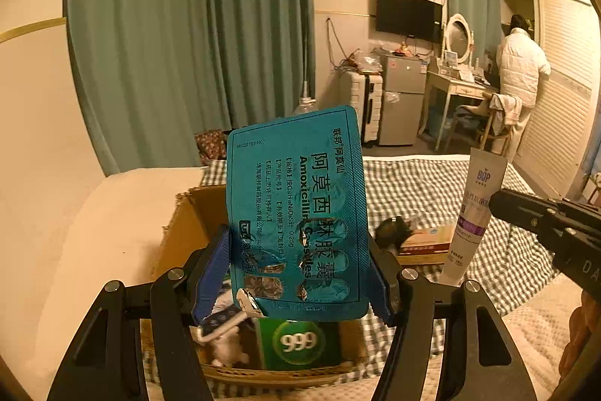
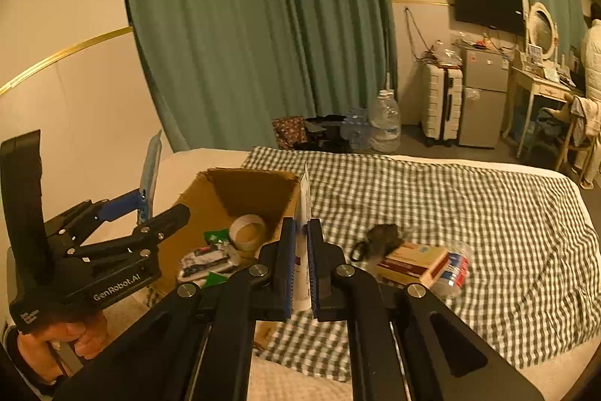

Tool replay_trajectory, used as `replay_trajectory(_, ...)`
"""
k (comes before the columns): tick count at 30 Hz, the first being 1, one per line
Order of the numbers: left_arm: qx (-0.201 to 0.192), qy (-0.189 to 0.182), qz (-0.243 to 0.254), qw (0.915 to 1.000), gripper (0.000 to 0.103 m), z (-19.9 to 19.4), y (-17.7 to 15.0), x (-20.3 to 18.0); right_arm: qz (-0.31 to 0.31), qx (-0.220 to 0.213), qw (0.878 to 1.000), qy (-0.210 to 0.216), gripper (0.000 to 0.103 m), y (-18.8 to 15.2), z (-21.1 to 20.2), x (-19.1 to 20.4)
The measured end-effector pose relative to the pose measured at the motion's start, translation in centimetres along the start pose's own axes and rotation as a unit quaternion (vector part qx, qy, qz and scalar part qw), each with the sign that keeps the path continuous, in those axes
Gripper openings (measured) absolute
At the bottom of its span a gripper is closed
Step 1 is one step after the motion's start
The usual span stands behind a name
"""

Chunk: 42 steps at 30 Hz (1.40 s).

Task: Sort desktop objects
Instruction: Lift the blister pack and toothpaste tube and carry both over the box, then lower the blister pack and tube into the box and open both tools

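Observation:
My left gripper (image 1: 298, 239) is shut on a blue amoxicillin blister pack (image 1: 296, 198), held upright by its side edges above an open cardboard box (image 1: 195, 213). In that box lie a green "999" packet (image 1: 300, 341) and a white item. In the right wrist view the right gripper (image 2: 301, 226) is shut on a white tube (image 2: 302, 273) that stands upright and edge-on, just right of the box (image 2: 244, 190). The same tube (image 1: 475, 213) shows at the right of the left wrist view. The left gripper (image 2: 163, 207) with its pack (image 2: 150, 168) hangs left of the box.
On the green checked cloth (image 2: 450, 198) right of the box lie a black hair tie (image 2: 379, 237), a flat medicine carton (image 2: 413, 262) and a crushed plastic bottle (image 2: 456, 265). A tape roll (image 2: 248, 232) sits in the box. A person in a white jacket (image 1: 520, 70) stands far off by a desk.

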<state>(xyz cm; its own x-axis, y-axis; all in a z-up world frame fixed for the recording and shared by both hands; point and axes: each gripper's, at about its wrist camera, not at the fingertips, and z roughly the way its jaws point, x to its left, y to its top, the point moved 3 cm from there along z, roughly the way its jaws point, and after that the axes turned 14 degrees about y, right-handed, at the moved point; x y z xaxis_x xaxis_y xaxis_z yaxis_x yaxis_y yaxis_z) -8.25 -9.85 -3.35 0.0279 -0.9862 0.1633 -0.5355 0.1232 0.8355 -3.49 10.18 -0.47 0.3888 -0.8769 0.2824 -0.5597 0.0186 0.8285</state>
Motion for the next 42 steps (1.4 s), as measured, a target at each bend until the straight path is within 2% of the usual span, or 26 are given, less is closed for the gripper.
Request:
replay_trajectory(7, 0.012, 0.019, -0.001, 0.9997, 0.066, 1.6, -0.6, 2.8, -0.019, 0.009, 0.999, 0.027, 0.005, 0.7, 2.9, 2.6)
replay_trajectory(9, 0.016, 0.023, -0.001, 0.9996, 0.066, 2.1, -0.8, 3.5, -0.024, 0.014, 0.999, 0.035, 0.001, 0.7, 4.0, 3.5)
replay_trajectory(11, 0.021, 0.027, 0.0, 0.9994, 0.066, 2.7, -1.2, 4.1, -0.025, 0.017, 0.999, 0.043, 0.001, 0.9, 5.1, 4.1)
replay_trajectory(16, 0.049, 0.031, -0.011, 0.9982, 0.066, 4.8, -2.2, 5.4, -0.035, 0.035, 0.997, 0.054, 0.001, 0.9, 8.2, 5.3)
replay_trajectory(24, 0.102, 0.032, -0.023, 0.9941, 0.066, 7.9, -3.3, 5.8, -0.02, 0.074, 0.995, 0.063, 0.001, -0.8, 12.4, 4.8)
replay_trajectory(31, 0.144, 0.039, -0.027, 0.9884, 0.066, 10.0, -4.5, 5.9, -0.013, 0.096, 0.993, 0.066, 0.001, -2.1, 14.4, 4.0)
replay_trajectory(35, 0.156, 0.042, -0.029, 0.9864, 0.068, 10.4, -4.9, 5.9, -0.007, 0.103, 0.993, 0.065, 0.001, -2.3, 15.0, 3.6)
replay_trajectory(37, 0.157, 0.047, -0.026, 0.9862, 0.076, 10.3, -5.0, 5.7, -0.004, 0.104, 0.992, 0.066, 0.001, -2.4, 15.1, 3.6)
replay_trajectory(38, 0.156, 0.05, -0.025, 0.9862, 0.082, 10.2, -4.9, 5.6, -0.003, 0.105, 0.992, 0.065, 0.001, -2.5, 15.1, 3.5)
replay_trajectory(39, 0.155, 0.053, -0.024, 0.9863, 0.084, 10.2, -4.9, 5.5, -0.002, 0.108, 0.992, 0.063, 0.001, -2.6, 15.2, 3.4)
replay_trajectory(42, 0.153, 0.058, -0.021, 0.9863, 0.084, 10.0, -4.8, 5.5, 0.002, 0.11, 0.992, 0.061, 0.001, -2.7, 15.2, 3.1)
